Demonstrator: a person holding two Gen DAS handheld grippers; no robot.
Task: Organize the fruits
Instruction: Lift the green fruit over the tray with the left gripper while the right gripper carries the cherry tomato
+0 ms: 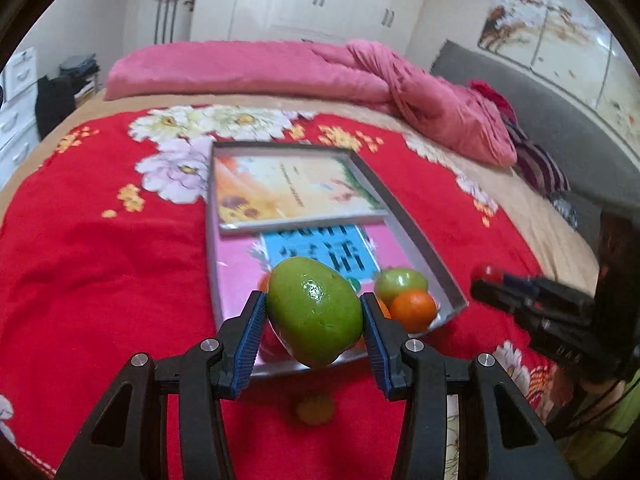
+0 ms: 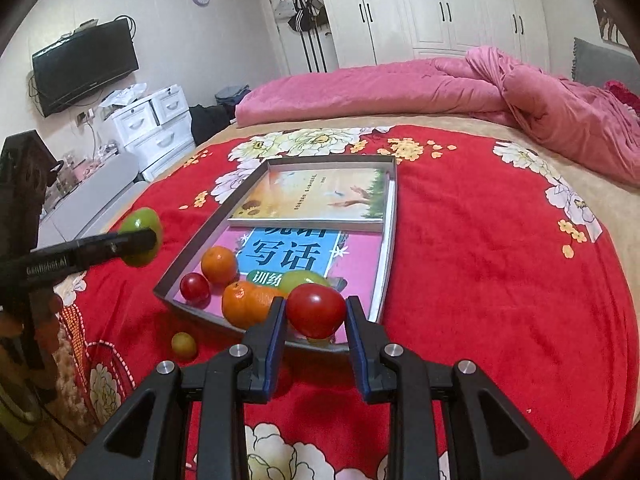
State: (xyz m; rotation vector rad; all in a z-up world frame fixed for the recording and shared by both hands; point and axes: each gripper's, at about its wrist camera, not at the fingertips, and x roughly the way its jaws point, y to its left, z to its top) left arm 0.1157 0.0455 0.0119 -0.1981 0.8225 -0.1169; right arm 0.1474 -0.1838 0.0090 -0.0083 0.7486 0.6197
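Note:
In the left wrist view my left gripper (image 1: 314, 300) is shut on a large green mango (image 1: 314, 320), held in the air over the near end of the silver tray (image 1: 420, 240). My right gripper (image 2: 316, 304) is shut on a red round fruit (image 2: 316, 314) above the tray's near rim (image 2: 386, 264). Inside the tray lie two oranges (image 2: 218, 264) (image 2: 244, 304), a small red fruit (image 2: 195, 286) and a green fruit (image 2: 302, 280). A small yellow fruit (image 2: 184, 345) sits on the red blanket just outside the tray. The mango (image 2: 142, 236) shows at the left of the right wrist view.
Two picture books (image 2: 316, 196) (image 2: 292, 252) line the tray's floor. The tray rests on a red flowered blanket (image 2: 480, 260) on a bed. A rumpled pink quilt (image 2: 520, 96) lies at the far side. White drawers (image 2: 156, 128) stand left of the bed.

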